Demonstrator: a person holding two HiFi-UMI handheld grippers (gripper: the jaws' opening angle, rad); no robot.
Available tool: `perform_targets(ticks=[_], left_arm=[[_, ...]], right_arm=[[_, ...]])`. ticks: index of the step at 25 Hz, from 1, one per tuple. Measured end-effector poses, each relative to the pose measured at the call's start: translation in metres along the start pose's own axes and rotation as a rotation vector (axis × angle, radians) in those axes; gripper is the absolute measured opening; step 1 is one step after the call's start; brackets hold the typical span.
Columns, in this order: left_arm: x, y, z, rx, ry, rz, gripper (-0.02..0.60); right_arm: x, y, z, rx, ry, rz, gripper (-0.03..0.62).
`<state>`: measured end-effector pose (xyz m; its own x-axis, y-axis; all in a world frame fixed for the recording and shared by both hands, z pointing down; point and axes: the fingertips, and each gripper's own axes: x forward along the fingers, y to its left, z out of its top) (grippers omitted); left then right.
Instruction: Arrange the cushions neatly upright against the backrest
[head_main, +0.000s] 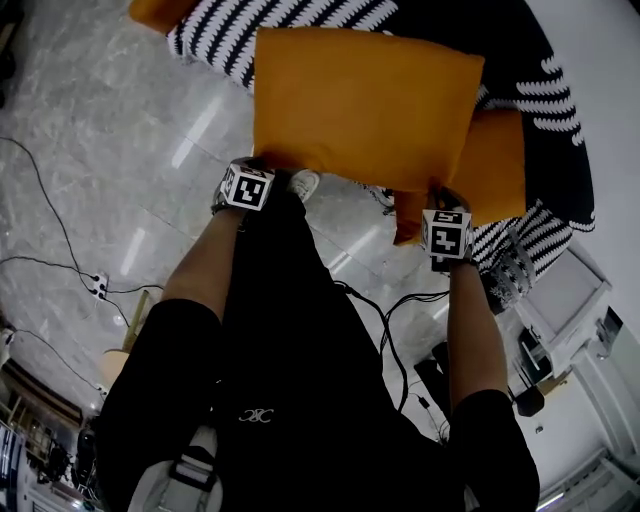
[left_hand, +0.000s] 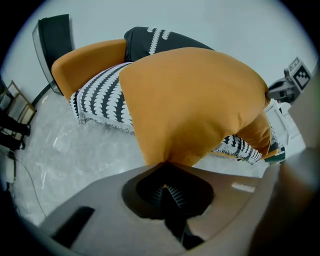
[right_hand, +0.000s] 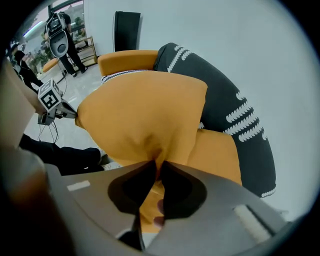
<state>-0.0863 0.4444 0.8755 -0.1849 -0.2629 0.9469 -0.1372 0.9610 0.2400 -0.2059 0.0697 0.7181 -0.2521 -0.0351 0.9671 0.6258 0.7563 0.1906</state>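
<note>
Cushion, large, square, orange fabric (head_main: 365, 105): held up over the black-and-white patterned sofa (head_main: 300, 18), partly covering a second orange cushion (head_main: 500, 165) beside the dark backrest (head_main: 545, 90). Grip: the left gripper (head_main: 262, 165) and the right gripper (head_main: 440, 198) are each clenched on a fold of its near edge, one toward either corner. Handling, as judged: keep both pinches level, set the far edge down at the backrest, and let go only once it stands unaided.

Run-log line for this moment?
left gripper: shut on orange cushion | right gripper: shut on orange cushion | orange cushion: held over patterned sofa | second cushion: on sofa
</note>
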Motion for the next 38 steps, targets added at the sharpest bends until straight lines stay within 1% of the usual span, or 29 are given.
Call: perform_targets(ticks=[4,7,13,17,21,23,27,30,35,38], left_arm=[[-0.013,-0.002,0.009,-0.05,-0.042,-0.025,0.008],[-0.041,0.009,0.023,-0.095,-0.095,-0.028,0.008],[-0.103,0.03,0.069,-0.167,-0.251,0.001,0.006],[-0.149,0.041,0.107,-0.167,-0.347,0.017,0.006],[-0.198,0.054,0.148,-0.166,-0.439,0.044,0.006],[-0.22,0.055,0.161,-0.177,-0.467,0.05,0.006],[-0.272,0.053,0.173,-0.196,-0.52,0.068,0.006],[-0.309,0.048,0.178,-0.178,-0.565,0.088,0.006],[-0.352,0.045,0.201,-0.06,-0.609,0.16,0.006],[-0.374,0.039,0.22,-0.014,-0.647,0.183,0.006]], right_arm=[[-0.012,-0.004,0.008,0.066,-0.035,0.018,0.036],[-0.023,-0.006,0.022,0.115,-0.075,0.035,0.029],[-0.05,-0.011,0.047,0.191,-0.169,0.071,0.023],[-0.071,-0.015,0.065,0.257,-0.234,0.07,0.023],[-0.101,-0.019,0.095,0.269,-0.353,0.061,0.021],[-0.119,-0.023,0.107,0.29,-0.402,0.063,0.021],[-0.161,-0.026,0.126,0.309,-0.485,0.071,0.02],[-0.184,-0.026,0.128,0.319,-0.539,0.083,0.02],[-0.201,-0.027,0.136,0.377,-0.631,0.092,0.02],[-0.212,-0.033,0.139,0.437,-0.67,0.1,0.02]])
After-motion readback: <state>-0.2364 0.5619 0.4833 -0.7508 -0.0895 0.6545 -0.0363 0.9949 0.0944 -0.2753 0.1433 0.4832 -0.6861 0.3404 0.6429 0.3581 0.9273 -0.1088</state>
